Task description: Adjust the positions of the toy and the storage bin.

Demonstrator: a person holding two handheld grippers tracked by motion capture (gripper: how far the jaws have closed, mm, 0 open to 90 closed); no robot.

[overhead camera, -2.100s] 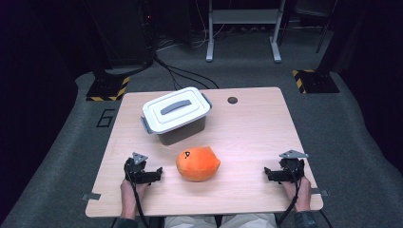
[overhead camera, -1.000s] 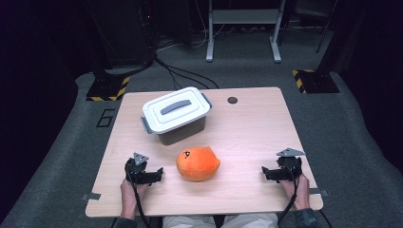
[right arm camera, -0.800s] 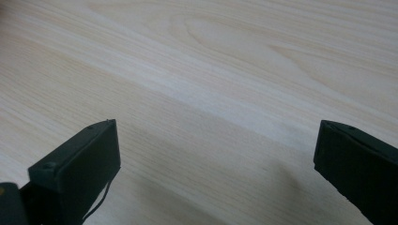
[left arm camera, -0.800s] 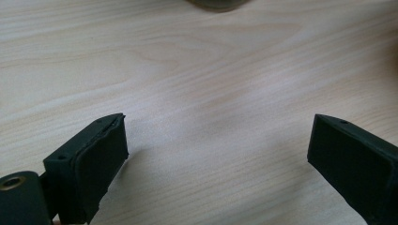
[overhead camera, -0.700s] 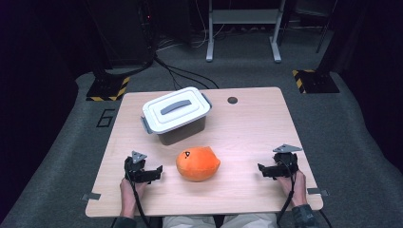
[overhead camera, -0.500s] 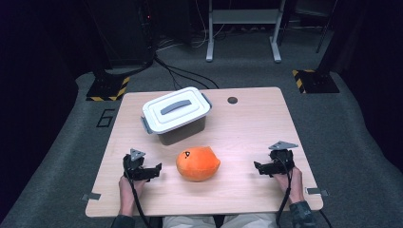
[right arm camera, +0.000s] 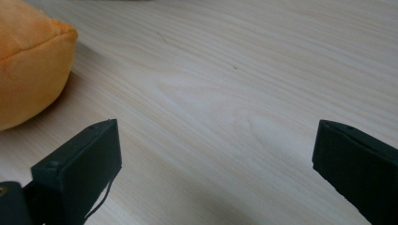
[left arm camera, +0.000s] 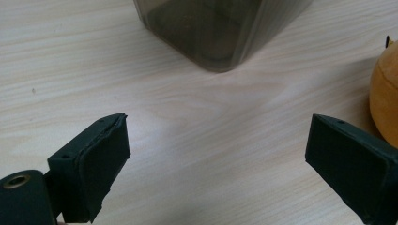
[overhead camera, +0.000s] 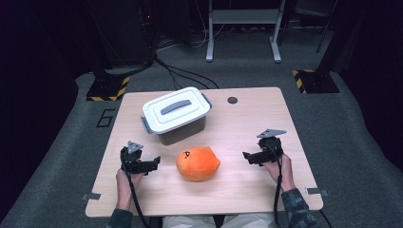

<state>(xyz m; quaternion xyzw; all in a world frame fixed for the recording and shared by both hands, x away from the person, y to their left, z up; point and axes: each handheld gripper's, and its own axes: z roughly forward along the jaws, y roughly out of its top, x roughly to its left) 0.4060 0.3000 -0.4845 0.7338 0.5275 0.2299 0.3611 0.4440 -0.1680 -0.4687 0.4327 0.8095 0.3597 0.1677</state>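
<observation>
An orange plush toy [overhead camera: 198, 163] lies on the wooden table [overhead camera: 228, 133] near the front middle. Behind it stands a grey-brown box with a white lid and grey handle [overhead camera: 176, 114], closed. My left gripper [overhead camera: 154, 162] rests left of the toy, open, jaws pointing toward it; the toy's edge [left arm camera: 385, 93] and the box's lower corner [left arm camera: 211, 37] lie ahead of it. My right gripper [overhead camera: 247, 157] sits right of the toy, open, with bare wood between its jaws and the toy [right arm camera: 28, 70] at its left.
A small dark round hole [overhead camera: 232, 100] marks the table's far side. Dark floor surrounds the table, with cables [overhead camera: 180, 71], a metal stand [overhead camera: 242, 28] and yellow-black striped bases [overhead camera: 107, 88] behind it.
My right gripper has slid leftward and a little forward, closer to the orange toy. The left gripper has barely shifted. Toy and box have not moved.
</observation>
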